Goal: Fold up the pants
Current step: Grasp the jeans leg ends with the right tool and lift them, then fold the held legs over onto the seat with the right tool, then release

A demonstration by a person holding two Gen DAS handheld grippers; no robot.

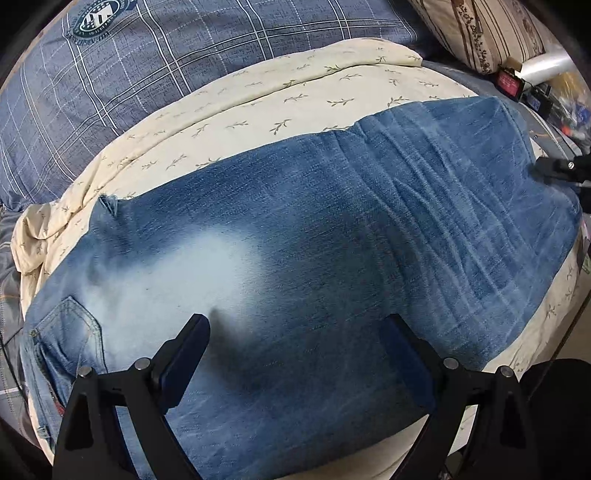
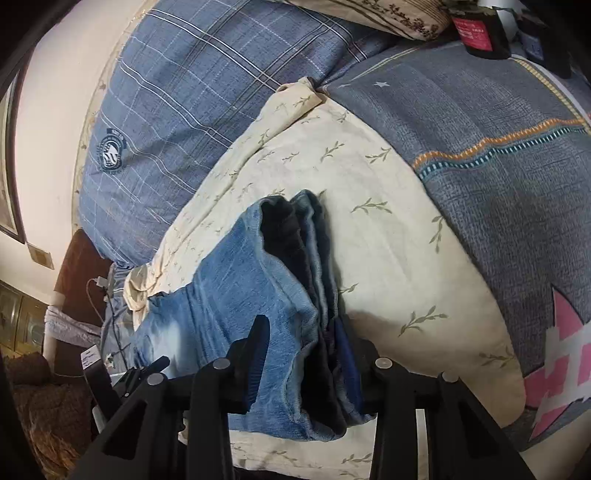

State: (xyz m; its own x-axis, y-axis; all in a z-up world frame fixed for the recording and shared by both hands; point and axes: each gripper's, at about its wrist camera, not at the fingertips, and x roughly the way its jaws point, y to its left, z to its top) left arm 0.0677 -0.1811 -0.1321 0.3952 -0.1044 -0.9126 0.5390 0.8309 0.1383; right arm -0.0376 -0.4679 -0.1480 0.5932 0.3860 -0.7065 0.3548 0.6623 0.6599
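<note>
Blue faded jeans (image 1: 295, 229) lie flat across a cream leaf-print sheet (image 1: 258, 96), waist and pocket (image 1: 70, 332) at the left, leg ends at the right. My left gripper (image 1: 295, 354) hovers over the thigh with its jaws wide apart and nothing pinched. In the left wrist view my right gripper (image 1: 557, 168) shows as a dark shape at the leg ends. In the right wrist view the bunched leg hems (image 2: 295, 236) stand between the fingers of my right gripper (image 2: 306, 354), and both pads (image 2: 258, 354) press on the denim.
A blue plaid quilt (image 1: 129, 74) lies behind the sheet, and a grey patterned cover (image 2: 498, 184) lies to its right. A striped pillow (image 1: 491, 33) and small boxes (image 2: 476, 33) sit at the far corner. A white charger cable (image 2: 99, 291) hangs near the bed's left edge.
</note>
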